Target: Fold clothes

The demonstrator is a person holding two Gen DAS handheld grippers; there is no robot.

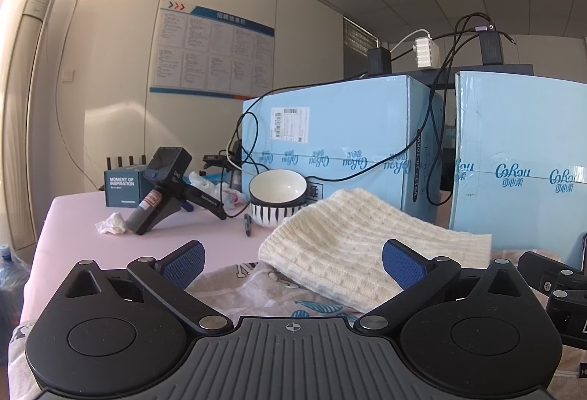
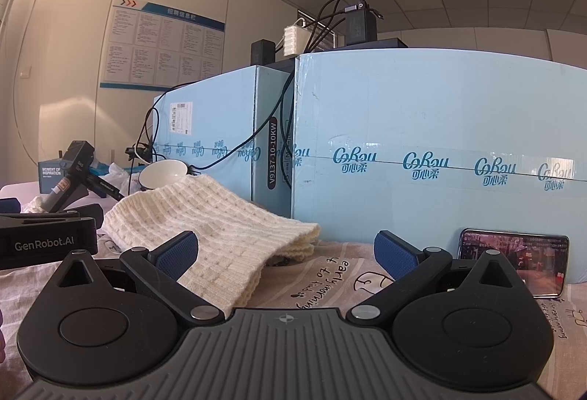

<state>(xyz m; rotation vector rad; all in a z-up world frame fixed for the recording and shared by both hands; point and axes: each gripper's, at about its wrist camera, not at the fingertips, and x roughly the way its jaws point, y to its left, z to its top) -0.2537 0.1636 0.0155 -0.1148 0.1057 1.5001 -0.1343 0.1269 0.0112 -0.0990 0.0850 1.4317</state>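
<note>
Office walls and a tiled ceiling fill the upper half of both views, with a printed notice board (image 1: pixel 212 50) at upper left. Two large pale blue cardboard boxes (image 2: pixel 433 150) stand across the middle and right, cables draped over them. Below them a printed bedsheet (image 2: pixel 330 275) covers the table.

On that sheet, at frame centre, lies a cream knitted sweater (image 1: pixel 352 242). It has a raised square-block texture and is folded into a thick, layered pad; its doubled edges show in the right wrist view.

Behind the sweater in the left wrist view, a white bowl (image 1: pixel 277 194) with black stripes outside tilts toward the camera; its visible inside looks bare.

At lower right of the right wrist view, a phone (image 2: pixel 513 260) leans on a box, screen lit.

Left gripper (image 1: pixel 291 262): jaws spread wide, holding nothing, the sweater just ahead. Right gripper (image 2: pixel 286 253): jaws also wide, gripping nothing, the sweater beside its left pad.
</note>
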